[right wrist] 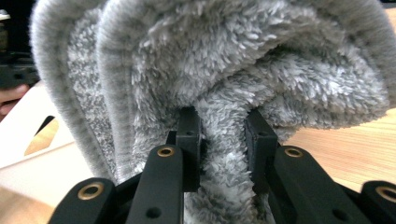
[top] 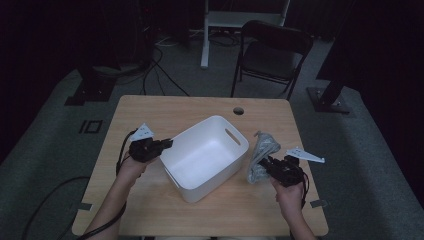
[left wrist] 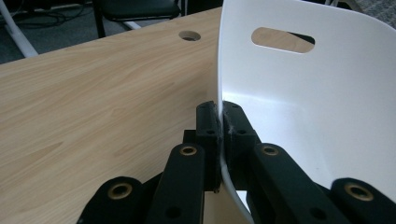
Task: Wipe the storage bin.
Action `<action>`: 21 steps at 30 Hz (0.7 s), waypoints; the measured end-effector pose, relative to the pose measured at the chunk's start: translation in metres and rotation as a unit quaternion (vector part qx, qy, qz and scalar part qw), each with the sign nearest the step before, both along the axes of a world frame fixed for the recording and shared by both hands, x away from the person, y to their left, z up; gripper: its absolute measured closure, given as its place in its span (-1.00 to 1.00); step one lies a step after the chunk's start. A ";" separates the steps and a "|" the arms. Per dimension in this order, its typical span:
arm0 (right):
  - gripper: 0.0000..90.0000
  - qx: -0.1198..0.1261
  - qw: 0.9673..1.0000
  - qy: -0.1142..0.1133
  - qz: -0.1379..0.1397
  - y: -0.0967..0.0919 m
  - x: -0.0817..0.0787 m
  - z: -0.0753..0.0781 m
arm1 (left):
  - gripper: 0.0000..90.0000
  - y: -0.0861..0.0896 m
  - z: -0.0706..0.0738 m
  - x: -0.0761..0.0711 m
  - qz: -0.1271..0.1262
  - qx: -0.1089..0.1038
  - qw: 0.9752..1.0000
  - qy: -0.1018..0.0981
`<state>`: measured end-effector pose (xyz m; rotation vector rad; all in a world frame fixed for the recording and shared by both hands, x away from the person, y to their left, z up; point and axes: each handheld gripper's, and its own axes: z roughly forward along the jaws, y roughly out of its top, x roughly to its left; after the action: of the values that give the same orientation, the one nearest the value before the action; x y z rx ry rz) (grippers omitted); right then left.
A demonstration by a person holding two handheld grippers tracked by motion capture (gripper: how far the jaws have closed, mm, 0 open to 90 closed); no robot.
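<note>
- The white bin (top: 205,157) stands near the middle of the wooden surface (top: 150,107), turned at an angle to its edges, with its open top up and a slot handle (top: 232,136) cut in the wall on the far right side.
- The left tongs (top: 167,143) are clamped on the bin's near-left wall; in the left gripper view the thin white wall (left wrist: 223,140) runs straight down between the two black jaws, one jaw outside and one inside the bin (left wrist: 317,102).
- The grey fluffy cloth (top: 261,155) sits just to the right of the bin, bunched and standing up off the surface, close to the bin's right wall.
- The right tongs (top: 265,165) grip that cloth; in the right gripper view a thick fold of the cloth (right wrist: 224,154) is pinched between the jaws, and the rest of it billows above and around them.
- The person's left hand (top: 132,165) holds its gripper left of the bin, the right hand (top: 290,192) holds its gripper at the right, near the front edge.
- A round hole (top: 238,110) sits in the surface beyond the bin, and a dark folding chair (top: 272,52) stands on the floor behind.
</note>
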<state>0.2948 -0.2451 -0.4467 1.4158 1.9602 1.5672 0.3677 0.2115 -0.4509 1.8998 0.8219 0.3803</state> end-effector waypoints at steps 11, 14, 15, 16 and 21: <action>0.61 -0.005 1.000 0.003 0.022 0.025 0.015 -0.004 | 0.92 0.003 -0.002 0.001 -0.008 -0.012 1.000 -0.003; 0.61 -0.016 1.000 0.010 0.014 0.031 0.021 -0.008 | 0.92 0.004 -0.004 0.002 -0.015 -0.023 1.000 -0.002; 0.61 -0.013 1.000 0.008 0.012 0.031 0.022 -0.009 | 0.91 0.005 -0.004 0.003 -0.017 -0.026 1.000 -0.003; 0.61 -0.013 1.000 0.009 0.012 0.031 0.022 -0.009 | 0.91 0.004 -0.005 0.003 -0.017 -0.028 0.999 -0.004; 0.62 -0.017 1.000 0.007 0.006 0.032 0.023 -0.012 | 0.92 0.003 -0.006 0.005 -0.019 -0.028 0.999 -0.009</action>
<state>0.3173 -0.2129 -0.4590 1.4088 1.9977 1.5244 0.3722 0.2140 -0.4571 1.8550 0.7766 0.3465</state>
